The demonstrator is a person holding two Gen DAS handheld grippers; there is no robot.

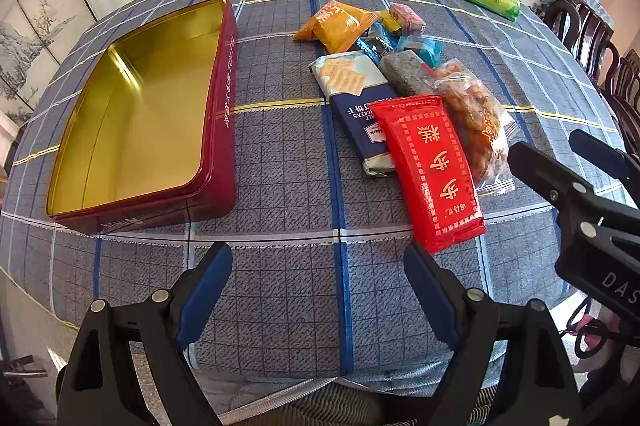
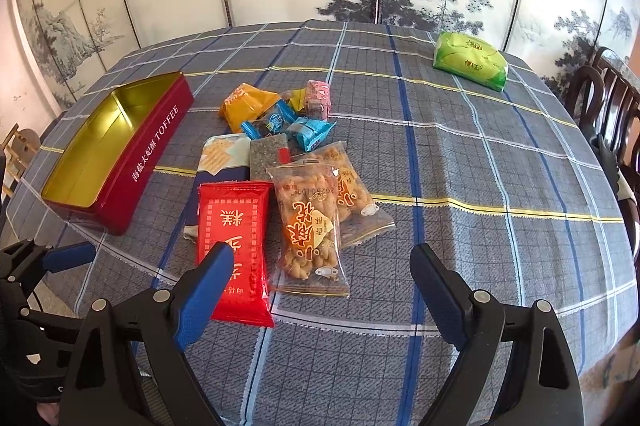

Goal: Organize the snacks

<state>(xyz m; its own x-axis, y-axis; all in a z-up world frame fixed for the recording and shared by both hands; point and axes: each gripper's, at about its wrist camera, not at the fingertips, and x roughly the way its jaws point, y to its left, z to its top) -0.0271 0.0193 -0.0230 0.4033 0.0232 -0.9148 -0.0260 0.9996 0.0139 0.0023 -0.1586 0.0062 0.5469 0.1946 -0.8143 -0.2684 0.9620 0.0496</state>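
Two hand-held grippers: left hand-held gripper (image 1: 318, 268) and right hand-held gripper (image 2: 322, 270), both above the near edge of the desk (image 2: 480, 186), both angled down.
Left hand-held gripper: jaws spread wide, nothing between the blue pads (image 1: 208, 290), touching nothing.
Right hand-held gripper: jaws spread wide, holding nothing; its left pad (image 2: 204, 290) overlaps the red packet in view, contact cannot be told.
Tin (image 1: 140, 114): ahead and to the left of the left hand-held gripper, open, gold inside, dark red outside, nothing in it; far left of the right hand-held gripper.
Red packet (image 2: 234, 246): just ahead of the right hand-held gripper's left finger; ahead and right of the left hand-held gripper, near its right finger.
Twist bags (image 2: 310, 226): two clear bags of fried twists, one partly over the other, straight ahead between the right hand-held gripper's fingers, just beside the red packet.
Cracker pack (image 1: 356, 106): beyond the red packet, partly under it.
Grey bar (image 2: 268, 154): beyond the twist bags, beside the cracker pack.
Small snacks: orange bag (image 2: 246, 102), blue sweets (image 2: 312, 132) and a pink pack (image 2: 318, 98), clustered farther ahead.
Green pack (image 2: 470, 60): far ahead and right, well apart from the pile.
Cloth: blue-grey check, covering the desk.
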